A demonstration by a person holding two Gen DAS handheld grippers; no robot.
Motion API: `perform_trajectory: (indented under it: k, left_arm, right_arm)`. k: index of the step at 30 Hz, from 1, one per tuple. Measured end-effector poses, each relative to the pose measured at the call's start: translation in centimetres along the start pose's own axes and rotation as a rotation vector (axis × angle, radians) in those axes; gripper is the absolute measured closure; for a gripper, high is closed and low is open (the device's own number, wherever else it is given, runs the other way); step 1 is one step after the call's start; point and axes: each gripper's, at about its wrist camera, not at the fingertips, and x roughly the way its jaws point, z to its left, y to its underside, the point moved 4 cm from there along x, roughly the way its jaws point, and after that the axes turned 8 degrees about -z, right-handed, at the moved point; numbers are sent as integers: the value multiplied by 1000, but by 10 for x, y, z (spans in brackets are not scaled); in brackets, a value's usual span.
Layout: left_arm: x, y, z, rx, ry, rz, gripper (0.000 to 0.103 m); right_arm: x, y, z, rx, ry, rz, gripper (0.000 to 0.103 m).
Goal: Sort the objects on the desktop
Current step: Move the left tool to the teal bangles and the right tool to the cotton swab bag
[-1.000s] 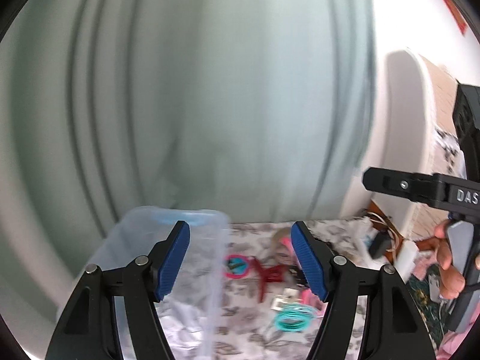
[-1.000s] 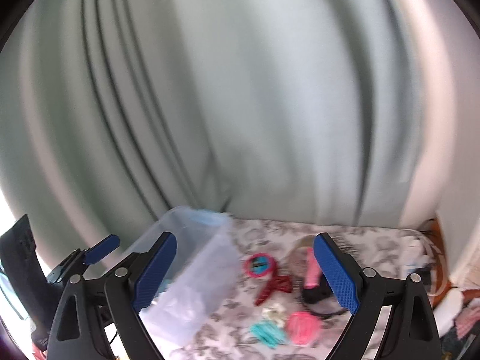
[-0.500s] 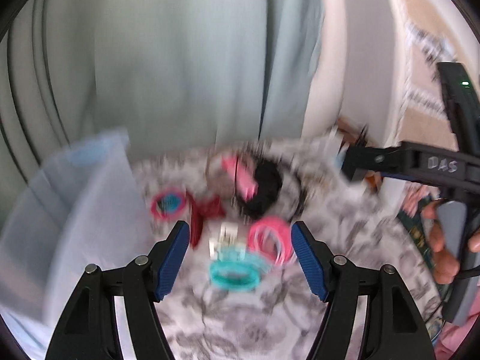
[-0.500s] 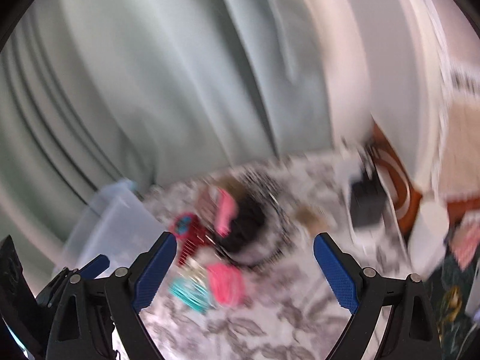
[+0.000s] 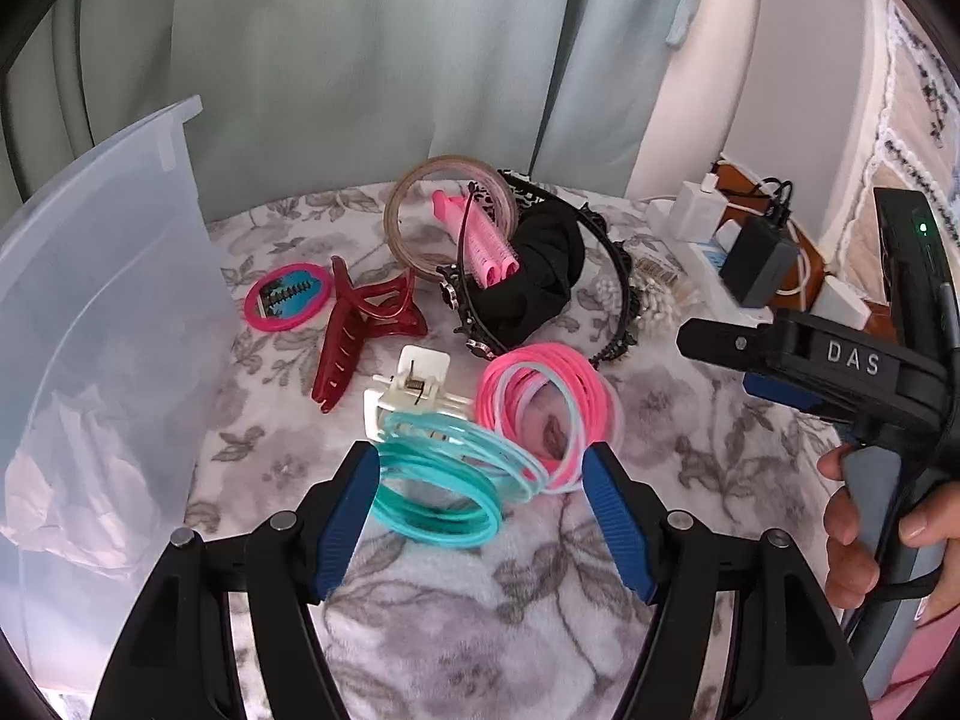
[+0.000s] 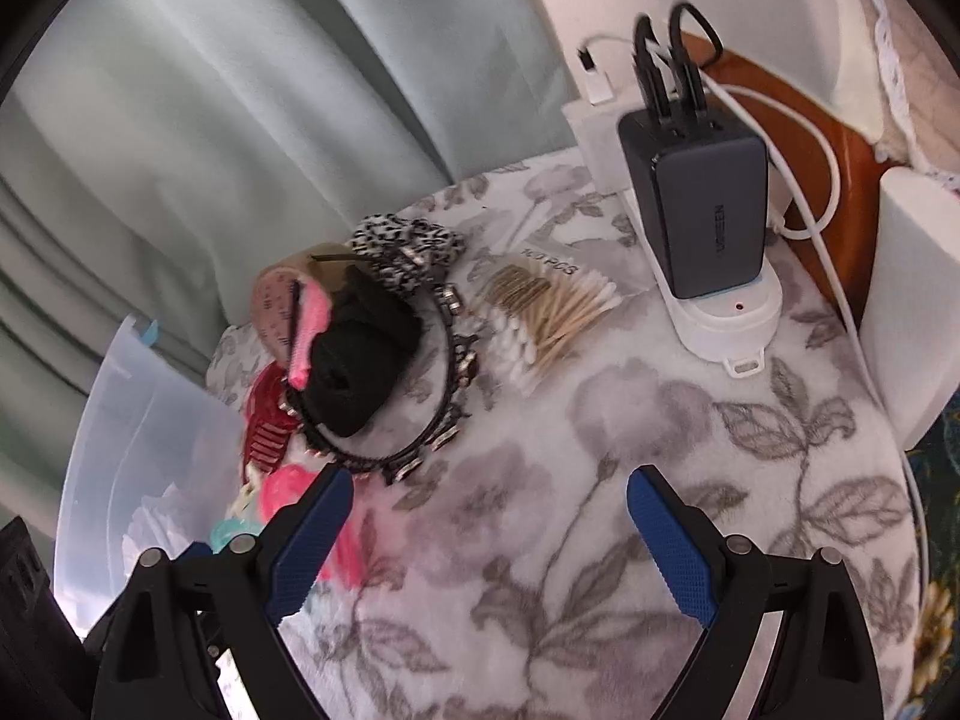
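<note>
My left gripper (image 5: 480, 468) is open and empty, low over the floral cloth, with a stack of teal bangles (image 5: 441, 477) between its fingers. Pink bangles (image 5: 549, 405) and a white hair clip (image 5: 414, 387) lie just beyond. Farther back lie a red claw clip (image 5: 363, 324), a round pink mirror (image 5: 287, 297), a tape roll (image 5: 450, 219), pink hair rollers (image 5: 480, 240), a black scrunchie (image 5: 528, 282) and a studded headband (image 5: 618, 276). My right gripper (image 6: 486, 510) is open and empty above bare cloth, right of the headband (image 6: 444, 414) and scrunchie (image 6: 366, 354).
A clear plastic bin (image 5: 90, 324) stands at the left with crumpled paper inside. A pack of cotton swabs (image 6: 540, 312) lies behind the headband. A grey charger (image 6: 702, 210) on a white power strip (image 6: 726, 312) with cables sits at the back right. A curtain hangs behind.
Both grippers have tilted down from facing the curtain and come closer to the table. The left one now straddles the teal bangles; the right one has swung right toward the charger.
</note>
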Motion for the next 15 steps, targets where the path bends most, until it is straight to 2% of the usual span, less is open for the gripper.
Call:
perform_trajectory:
  k: [7, 11, 15]
  left_arm:
    - [17, -2, -1, -17, -3, 22, 32]
    - [30, 2, 4, -43, -22, 52, 32]
    - [29, 0, 11, -60, -29, 31, 32]
  right_arm:
    - [22, -17, -12, 67, 27, -20, 10]
    - [30, -20, -15, 96, 30, -25, 15]
    - [32, -25, -22, 160, 15, -63, 20]
